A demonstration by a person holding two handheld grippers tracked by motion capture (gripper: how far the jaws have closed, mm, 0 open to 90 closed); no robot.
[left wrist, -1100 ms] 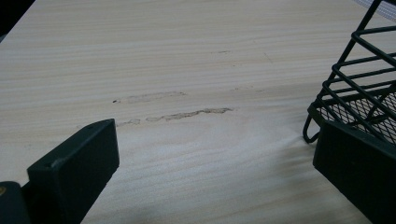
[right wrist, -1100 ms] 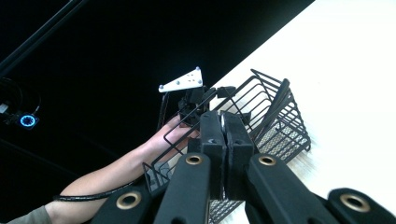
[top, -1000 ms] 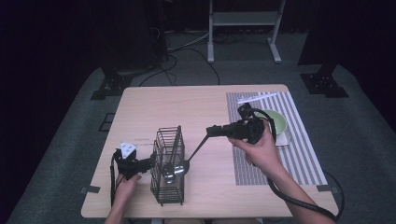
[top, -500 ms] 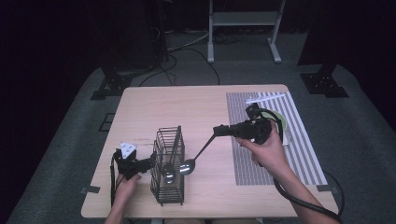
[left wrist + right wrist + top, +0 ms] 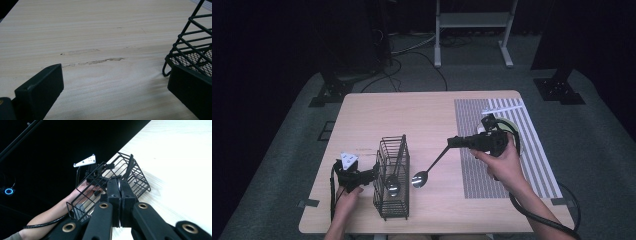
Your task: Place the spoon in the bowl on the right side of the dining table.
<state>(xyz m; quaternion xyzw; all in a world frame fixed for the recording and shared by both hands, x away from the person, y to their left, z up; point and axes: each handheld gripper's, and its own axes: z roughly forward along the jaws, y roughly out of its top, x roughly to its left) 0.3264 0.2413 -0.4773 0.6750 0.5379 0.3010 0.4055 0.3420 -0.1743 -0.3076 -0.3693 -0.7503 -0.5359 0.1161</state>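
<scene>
Near edge: left gripper [image 5: 374, 171], jaws spread wide and grasping nothing, one jaw against the wall of the wire basket [image 5: 393, 181]; a second utensil [image 5: 396, 167] stands inside the basket. Centre: spoon [image 5: 428, 170] with its bowl low by the basket's right side, its long axis rising diagonally up-right, handle end clenched between the closed jaws of the right gripper [image 5: 451, 142]. Beyond: striped mat [image 5: 512, 150] on the table [image 5: 412, 115]

Lighting: table [image 5: 422, 115] evenly lit from above, surroundings near black. Shadows soft, short. Sharpness: high view slightly soft; near jaws blurred in both gripper views. No glare.
</scene>
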